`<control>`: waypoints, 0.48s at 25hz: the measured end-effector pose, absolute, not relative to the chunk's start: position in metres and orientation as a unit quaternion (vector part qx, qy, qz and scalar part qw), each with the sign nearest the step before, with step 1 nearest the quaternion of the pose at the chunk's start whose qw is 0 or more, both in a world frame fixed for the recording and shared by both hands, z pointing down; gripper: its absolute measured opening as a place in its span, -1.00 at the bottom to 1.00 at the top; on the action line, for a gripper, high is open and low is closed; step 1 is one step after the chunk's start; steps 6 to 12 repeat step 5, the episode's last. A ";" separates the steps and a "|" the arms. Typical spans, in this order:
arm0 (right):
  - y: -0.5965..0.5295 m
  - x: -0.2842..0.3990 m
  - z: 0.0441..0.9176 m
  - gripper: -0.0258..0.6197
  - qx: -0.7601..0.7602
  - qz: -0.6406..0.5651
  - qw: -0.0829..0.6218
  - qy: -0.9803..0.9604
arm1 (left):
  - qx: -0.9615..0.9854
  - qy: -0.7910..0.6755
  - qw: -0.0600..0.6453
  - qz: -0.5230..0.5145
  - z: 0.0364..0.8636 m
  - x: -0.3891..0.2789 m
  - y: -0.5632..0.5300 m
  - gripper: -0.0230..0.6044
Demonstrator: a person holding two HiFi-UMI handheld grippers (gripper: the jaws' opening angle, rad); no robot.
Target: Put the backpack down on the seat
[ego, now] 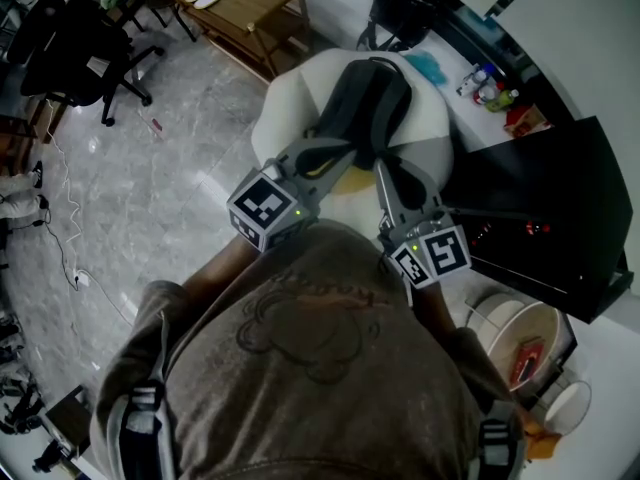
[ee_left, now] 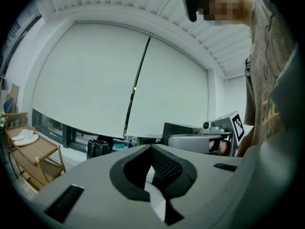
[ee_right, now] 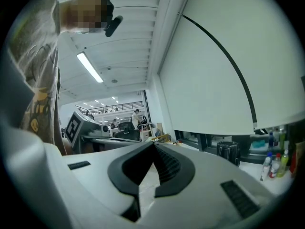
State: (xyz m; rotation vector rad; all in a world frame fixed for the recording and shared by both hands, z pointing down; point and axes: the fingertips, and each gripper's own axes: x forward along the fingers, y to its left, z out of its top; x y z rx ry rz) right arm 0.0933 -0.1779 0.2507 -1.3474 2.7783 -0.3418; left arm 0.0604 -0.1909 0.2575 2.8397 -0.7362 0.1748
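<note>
- Both pairs of jaws are closed tip to tip with nothing between them; the left gripper [ee_left: 151,148] and the right gripper [ee_right: 153,143] each show this plainly in their own view.
- Only the head view shows the backpack [ego: 375,103], which is dark grey and lies on the cream seat [ego: 285,103]. Both grippers' tips overlap its near edge (whether they touch it cannot be told).
- Both gripper views instead face a white roller blind [ee_left: 119,80], and each catches the other gripper alongside.
- Around the seat are a grey marbled floor [ego: 170,148], a wooden bench [ego: 240,13] and a black office chair [ego: 70,38].
- Bottles [ee_right: 274,163] stand on the sill.
</note>
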 end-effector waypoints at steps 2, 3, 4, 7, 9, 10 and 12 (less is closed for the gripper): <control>-0.176 0.092 0.251 -0.92 -0.433 -0.113 0.018 0.894 | 0.961 -0.250 0.103 0.058 0.258 0.060 -0.188 -0.93; -0.175 0.092 0.252 -0.92 -0.432 -0.114 0.018 0.894 | 0.961 -0.251 0.104 0.057 0.258 0.060 -0.187 -0.93; -0.174 0.092 0.252 -0.92 -0.433 -0.115 0.018 0.894 | 0.960 -0.251 0.106 0.056 0.258 0.059 -0.186 -0.93; -0.174 0.092 0.253 -0.92 -0.433 -0.116 0.018 0.894 | 0.960 -0.252 0.107 0.056 0.258 0.059 -0.185 -0.93; -0.174 0.092 0.253 -0.92 -0.433 -0.116 0.018 0.894 | 0.960 -0.252 0.107 0.056 0.258 0.059 -0.185 -0.93; -0.174 0.092 0.253 -0.92 -0.433 -0.116 0.018 0.894 | 0.960 -0.252 0.107 0.056 0.258 0.059 -0.185 -0.93; -0.174 0.092 0.253 -0.92 -0.433 -0.116 0.018 0.894 | 0.960 -0.252 0.107 0.056 0.258 0.059 -0.185 -0.93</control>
